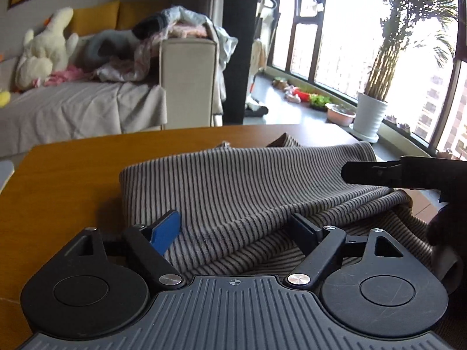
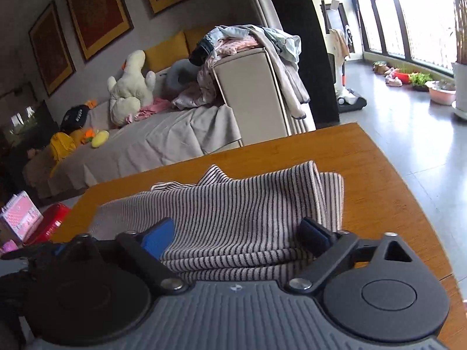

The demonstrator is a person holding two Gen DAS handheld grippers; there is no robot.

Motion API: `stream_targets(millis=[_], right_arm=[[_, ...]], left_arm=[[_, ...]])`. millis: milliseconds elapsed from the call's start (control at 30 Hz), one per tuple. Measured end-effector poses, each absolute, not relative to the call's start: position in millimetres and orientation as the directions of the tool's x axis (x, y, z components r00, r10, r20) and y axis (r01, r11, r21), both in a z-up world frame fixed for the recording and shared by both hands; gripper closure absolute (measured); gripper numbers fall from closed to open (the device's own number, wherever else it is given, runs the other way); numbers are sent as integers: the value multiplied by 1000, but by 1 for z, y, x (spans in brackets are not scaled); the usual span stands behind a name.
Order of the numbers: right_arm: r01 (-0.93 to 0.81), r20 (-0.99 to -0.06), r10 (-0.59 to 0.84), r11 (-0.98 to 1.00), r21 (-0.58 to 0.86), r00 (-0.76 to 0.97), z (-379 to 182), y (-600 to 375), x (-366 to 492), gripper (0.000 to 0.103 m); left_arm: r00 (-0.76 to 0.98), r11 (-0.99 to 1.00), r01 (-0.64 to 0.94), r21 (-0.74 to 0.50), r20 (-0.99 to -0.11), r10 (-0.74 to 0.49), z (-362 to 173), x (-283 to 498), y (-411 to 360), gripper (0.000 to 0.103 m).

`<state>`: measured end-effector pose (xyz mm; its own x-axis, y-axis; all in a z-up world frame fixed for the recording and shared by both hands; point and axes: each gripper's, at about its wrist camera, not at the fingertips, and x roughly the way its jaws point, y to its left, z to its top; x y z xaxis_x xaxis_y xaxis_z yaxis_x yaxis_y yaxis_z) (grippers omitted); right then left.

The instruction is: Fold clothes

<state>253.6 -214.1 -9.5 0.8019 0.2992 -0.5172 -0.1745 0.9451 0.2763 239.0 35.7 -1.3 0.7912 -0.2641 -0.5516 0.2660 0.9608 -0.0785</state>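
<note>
A: Where is the striped garment [image 1: 233,186] found?

B: It is spread on the wooden tabletop [image 1: 73,175], folded over on itself, with one layer raised along a ridge toward the right edge. Bare wood is left between it and the far edge.

A: How is the left hand-held gripper [image 1: 236,230] set?

B: Its jaws are held apart over the near part of the cloth; fabric is seen between them, but no pad is pressed on it. The blue pad [image 1: 166,230] is seen at the cloth's left border.

A: And the right hand-held gripper [image 2: 236,233]?

B: Its jaws are also parted, with stacked folds lying between them, not pinched. From the left wrist view it is seen above the raised ridge.
</note>
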Motion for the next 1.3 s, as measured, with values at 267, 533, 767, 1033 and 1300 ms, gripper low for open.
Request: stream_targets(millis=[267, 533, 767, 1033, 1300], right_arm=[[-269, -579, 310, 950, 158, 754, 22, -175, 340, 63], [-313, -652, 326, 939, 141, 684, -7, -155, 362, 95], [-438, -528, 496, 866, 242, 690, 71, -187, 267, 97], [-493, -635, 530, 831, 257, 562, 47, -202, 156, 103], [-410, -557, 447, 890, 198, 700, 63, -212, 178, 97]], left_arm=[[786, 958, 270, -94, -554, -276, -3, 237, 38, 8], [794, 956, 200, -213, -537, -286, 20, 234, 84, 6], [860, 961, 161, -226, -446, -249, 71, 215, 130, 0], [867, 939, 228, -257, -386, -316, 97, 196, 113, 0], [826, 943, 281, -177, -456, -332, 58, 201, 57, 0]])
